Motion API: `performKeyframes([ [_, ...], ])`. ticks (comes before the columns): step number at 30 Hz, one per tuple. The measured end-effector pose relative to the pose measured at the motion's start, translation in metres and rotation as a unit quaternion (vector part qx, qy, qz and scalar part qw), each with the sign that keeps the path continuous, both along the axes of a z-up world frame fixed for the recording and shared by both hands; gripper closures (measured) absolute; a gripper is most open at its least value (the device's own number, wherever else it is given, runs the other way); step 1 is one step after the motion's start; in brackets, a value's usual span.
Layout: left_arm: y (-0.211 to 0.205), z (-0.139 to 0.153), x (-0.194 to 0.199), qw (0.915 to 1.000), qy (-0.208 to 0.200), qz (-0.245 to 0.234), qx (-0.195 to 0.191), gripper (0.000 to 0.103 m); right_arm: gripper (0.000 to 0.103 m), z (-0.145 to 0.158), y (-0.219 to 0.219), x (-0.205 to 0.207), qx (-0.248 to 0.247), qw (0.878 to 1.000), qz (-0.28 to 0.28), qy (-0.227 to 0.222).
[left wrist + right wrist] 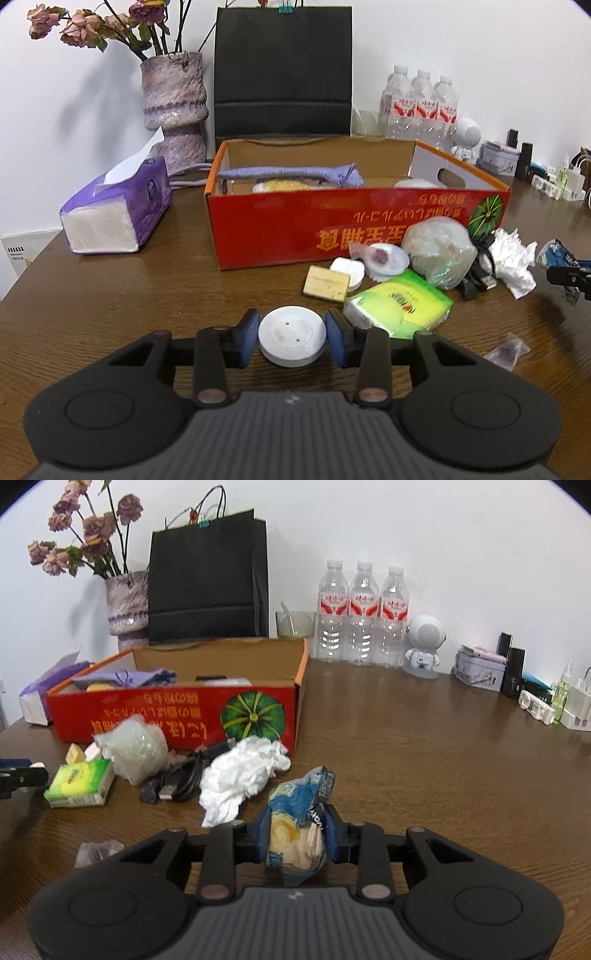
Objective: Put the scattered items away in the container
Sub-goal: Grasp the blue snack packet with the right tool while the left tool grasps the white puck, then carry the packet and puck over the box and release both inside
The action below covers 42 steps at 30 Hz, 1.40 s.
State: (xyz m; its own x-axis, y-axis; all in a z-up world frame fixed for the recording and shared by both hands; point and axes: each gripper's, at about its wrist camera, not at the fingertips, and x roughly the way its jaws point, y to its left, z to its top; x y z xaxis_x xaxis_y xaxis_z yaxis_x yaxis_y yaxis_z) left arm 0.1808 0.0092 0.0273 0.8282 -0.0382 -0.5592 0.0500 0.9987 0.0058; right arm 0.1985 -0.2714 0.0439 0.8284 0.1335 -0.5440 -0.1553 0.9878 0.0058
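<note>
A: Left gripper [291,338] clamped on white disc [291,340], pads on opposite edges of the rim. Grip across the middle, so little chance of it pivoting on the lift.

B: Right gripper [295,840] closed on blue printed wrapper [300,821], pinched low, top of the wrapper sticking up past the pads. Soft and crumpled, so squeezed tight. Whether lifted off the table [424,760] or resting on it: can't tell from here.

A: Beyond the left gripper: green tissue pack [400,304], yellow block [327,283] touching a flat white case [347,271], round white tub [388,258], clear plastic bag [437,249]. All bunched just in front of the box wall.

B: From the right: crumpled white paper [242,775] near the wrapper, black cable [181,775] just beside it, running under the bag. Small clear packet [508,349] off alone, near edge.

A: Red cardboard box [354,218] behind the pile, open top. Already inside: purple knitted thing [291,173], something yellowish under it, something white at the far end. Blurry, probably soft goods.

B: Room left in the middle. Next step likely: lift both, carry over the near wall, drop in.

A: Tissue box [118,218], vase [173,110], black paper bag [282,70], water bottles [364,616] against the wall. Look stationed there, not scattered, so probably not part of the job.
</note>
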Motion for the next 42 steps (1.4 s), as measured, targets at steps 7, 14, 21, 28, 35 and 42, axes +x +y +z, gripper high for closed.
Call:
performKeyframes([
  [7,-0.001,0.035,0.009,0.9988,-0.042,-0.004,-0.025,0.063,0.075,0.031,0.009,0.005,0.018,0.999,0.017,-0.033],
  [14,-0.008,0.069,0.044,0.9942,-0.086,0.008,-0.064,0.063,0.075,0.065,0.047,0.044,0.038,0.997,0.037,-0.06],
  [21,-0.01,0.086,0.088,0.99,-0.11,0.023,-0.085,0.063,0.075,0.091,0.082,0.092,0.076,0.993,0.04,-0.079],
  [28,-0.003,0.076,0.142,0.9892,-0.102,0.053,-0.091,0.063,0.075,0.09,0.1,0.139,0.098,0.992,0.023,-0.076],
  [35,-0.01,0.056,0.164,0.9933,-0.076,0.055,-0.068,0.063,0.075,0.068,0.107,0.169,0.075,0.996,0.028,-0.035],
  [42,-0.012,0.049,0.164,0.9947,-0.067,0.051,-0.06,0.063,0.074,0.058,0.109,0.173,0.072,0.997,0.033,-0.015],
])
